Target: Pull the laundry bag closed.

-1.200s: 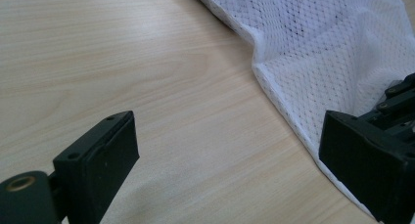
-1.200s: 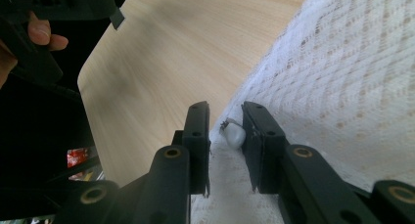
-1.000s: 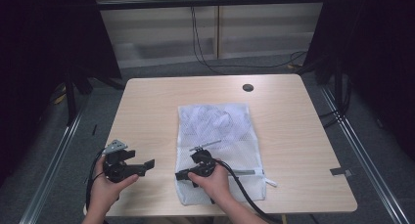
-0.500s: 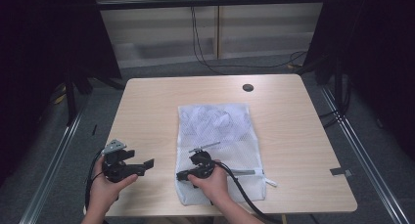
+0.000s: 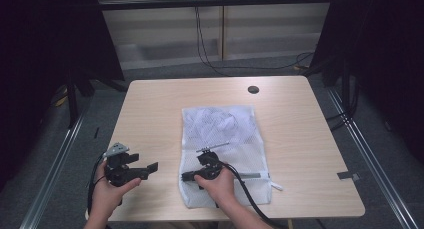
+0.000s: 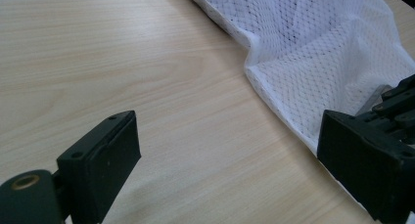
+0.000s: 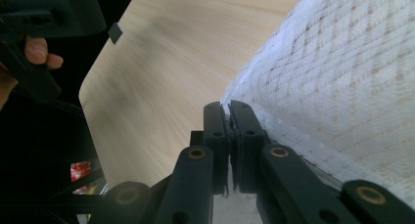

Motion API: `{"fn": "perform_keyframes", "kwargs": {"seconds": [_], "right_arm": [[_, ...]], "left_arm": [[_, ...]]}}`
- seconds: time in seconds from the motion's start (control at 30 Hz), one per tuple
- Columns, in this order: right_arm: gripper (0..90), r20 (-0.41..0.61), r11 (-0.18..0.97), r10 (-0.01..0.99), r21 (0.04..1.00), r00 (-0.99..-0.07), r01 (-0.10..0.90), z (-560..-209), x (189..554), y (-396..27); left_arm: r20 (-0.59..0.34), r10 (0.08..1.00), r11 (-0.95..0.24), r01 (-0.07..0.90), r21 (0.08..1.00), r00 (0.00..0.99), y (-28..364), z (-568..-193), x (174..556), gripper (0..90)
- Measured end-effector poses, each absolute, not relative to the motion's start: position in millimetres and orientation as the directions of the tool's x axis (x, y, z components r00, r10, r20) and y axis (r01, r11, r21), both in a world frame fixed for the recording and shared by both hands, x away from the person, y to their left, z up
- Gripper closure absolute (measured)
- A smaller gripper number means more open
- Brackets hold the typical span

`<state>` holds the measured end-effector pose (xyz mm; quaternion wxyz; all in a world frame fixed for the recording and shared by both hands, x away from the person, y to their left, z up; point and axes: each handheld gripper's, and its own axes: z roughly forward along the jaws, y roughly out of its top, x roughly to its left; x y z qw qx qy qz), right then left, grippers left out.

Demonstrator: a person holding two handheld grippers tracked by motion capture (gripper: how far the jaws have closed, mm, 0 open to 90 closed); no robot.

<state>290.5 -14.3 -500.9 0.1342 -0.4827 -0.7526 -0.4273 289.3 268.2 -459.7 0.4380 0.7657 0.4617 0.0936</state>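
Mesh bag (image 5: 225,139) edge pinched in right gripper (image 7: 228,109) jaws just closing, left gripper (image 6: 230,155) jaws spread beside it

High view overlooks the table (image 5: 150,109); tongs cameras skim it closely.

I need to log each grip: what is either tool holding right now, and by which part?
The right tool is shut on the white mesh bag, pinching its left side edge near the zipper end. The left tool is open and holds nothing.

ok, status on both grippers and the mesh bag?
Right gripper shut on mesh bag edge. Left gripper open over bare table, beside bag. Nothing in the way.
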Motion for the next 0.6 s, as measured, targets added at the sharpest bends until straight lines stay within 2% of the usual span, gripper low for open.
{"fn": "perform_keyframes", "kwargs": {"seconds": [0.43,0.6], "right_arm": [[87.1,0.649,0.121,0.589,0.517,-0.481,0.847,-491.0,290.6,-24.9],[87.1,0.652,0.113,0.582,0.527,-0.486,0.842,-488.8,291.0,-27.4]], "left_arm": [[-0.281,0.746,-0.229,0.629,0.743,0.604,255.5,-459.5,287.1,8.7],[-0.319,0.727,-0.213,0.641,0.737,0.608,250.0,-460.0,285.9,8.3]]}}
